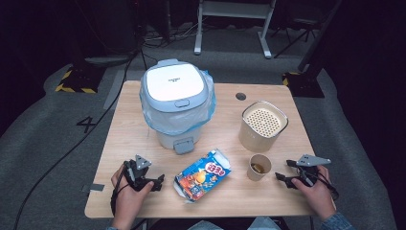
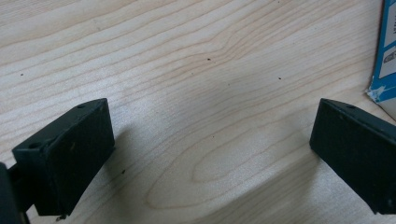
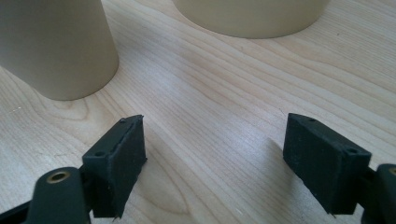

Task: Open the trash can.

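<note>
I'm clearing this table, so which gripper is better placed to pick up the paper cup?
Right. The right gripper rests open just beside the paper cup, which stands close ahead of its jaws. The left gripper, also open, sits beyond the snack box.

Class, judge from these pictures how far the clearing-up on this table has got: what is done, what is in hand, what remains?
Done: nothing shows as done. The bin lid is shut; the snack box and paper cup sit on the table. In hand: nothing. The left tongs and right tongs rest open and empty. Left: apparently every step.
</note>
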Motion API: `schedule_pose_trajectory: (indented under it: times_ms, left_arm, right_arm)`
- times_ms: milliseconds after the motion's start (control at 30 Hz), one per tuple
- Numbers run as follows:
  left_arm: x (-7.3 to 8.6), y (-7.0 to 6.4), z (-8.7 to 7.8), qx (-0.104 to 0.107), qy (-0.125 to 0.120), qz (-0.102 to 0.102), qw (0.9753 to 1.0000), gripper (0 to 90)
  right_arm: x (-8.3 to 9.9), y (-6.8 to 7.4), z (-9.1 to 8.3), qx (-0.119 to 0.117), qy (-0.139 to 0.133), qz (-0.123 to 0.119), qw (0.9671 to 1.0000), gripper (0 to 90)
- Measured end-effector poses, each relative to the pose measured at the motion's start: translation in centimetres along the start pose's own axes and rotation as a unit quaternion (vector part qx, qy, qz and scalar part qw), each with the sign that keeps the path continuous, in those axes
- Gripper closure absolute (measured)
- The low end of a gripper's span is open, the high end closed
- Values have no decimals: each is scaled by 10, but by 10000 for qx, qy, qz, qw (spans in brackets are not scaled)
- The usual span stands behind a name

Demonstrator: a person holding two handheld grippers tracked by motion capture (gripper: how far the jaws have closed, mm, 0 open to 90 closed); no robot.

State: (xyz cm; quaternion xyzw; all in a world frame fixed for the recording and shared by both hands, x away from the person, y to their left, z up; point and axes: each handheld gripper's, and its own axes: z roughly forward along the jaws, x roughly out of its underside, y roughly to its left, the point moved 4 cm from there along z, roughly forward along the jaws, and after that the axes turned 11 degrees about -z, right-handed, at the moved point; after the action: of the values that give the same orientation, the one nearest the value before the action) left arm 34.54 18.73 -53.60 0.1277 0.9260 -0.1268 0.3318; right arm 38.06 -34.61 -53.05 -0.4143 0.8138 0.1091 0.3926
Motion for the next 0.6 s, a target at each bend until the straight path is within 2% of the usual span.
schedule_pose_trajectory:
  times_ms: [233,300,367,467,533,600]
  left_arm:
    - [-1,1,0,23,22,26,10000,2]
    - [-3,3,-1,36,41,48,10000,27]
    - [-4,5,-5,55,-1,58,10000,149]
    - [-7,10,-9,121,70,120,9998,328]
    - [-8,12,-12,309,133,64,9994,435]
    - [-12,13,-17,497,99,30,9987,472]
  right_arm:
    - [0,0,0,1,0,0,10000,216]
    - [0,0,0,1,0,-1,10000,216]
    - [0,0,0,0,-1,1,10000,216]
    - [0,0,0,0,-1,2,10000,216]
    - [0,0,0,0,-1,1,10000,216]
    - [0,0,0,0,-1,2,10000,216]
